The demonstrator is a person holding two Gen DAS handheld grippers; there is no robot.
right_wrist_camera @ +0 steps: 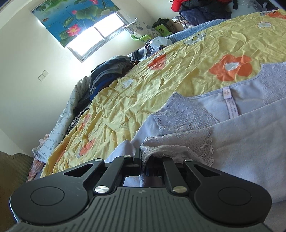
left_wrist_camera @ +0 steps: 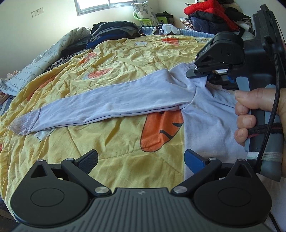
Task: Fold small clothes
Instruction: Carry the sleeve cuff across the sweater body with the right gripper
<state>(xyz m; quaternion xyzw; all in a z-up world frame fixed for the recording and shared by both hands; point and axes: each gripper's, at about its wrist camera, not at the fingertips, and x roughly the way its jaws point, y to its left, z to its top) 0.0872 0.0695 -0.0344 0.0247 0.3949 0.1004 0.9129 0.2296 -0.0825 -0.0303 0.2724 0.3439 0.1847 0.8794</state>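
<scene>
A pale lavender long-sleeved shirt lies flat on the yellow flowered quilt. One sleeve stretches left and ends in a lace cuff. My left gripper hovers open over the quilt, its right finger at the shirt's side edge, with nothing between the fingers. My right gripper, held by a hand, is low at the shirt's shoulder. In the right wrist view the right gripper is shut on a lace cuff of the shirt, close to the neckline label.
A stack of dark folded clothes sits at the far end of the bed. A heap with a red jacket is at the back right. A grey printed blanket runs along the left edge. A green chair stands under the window.
</scene>
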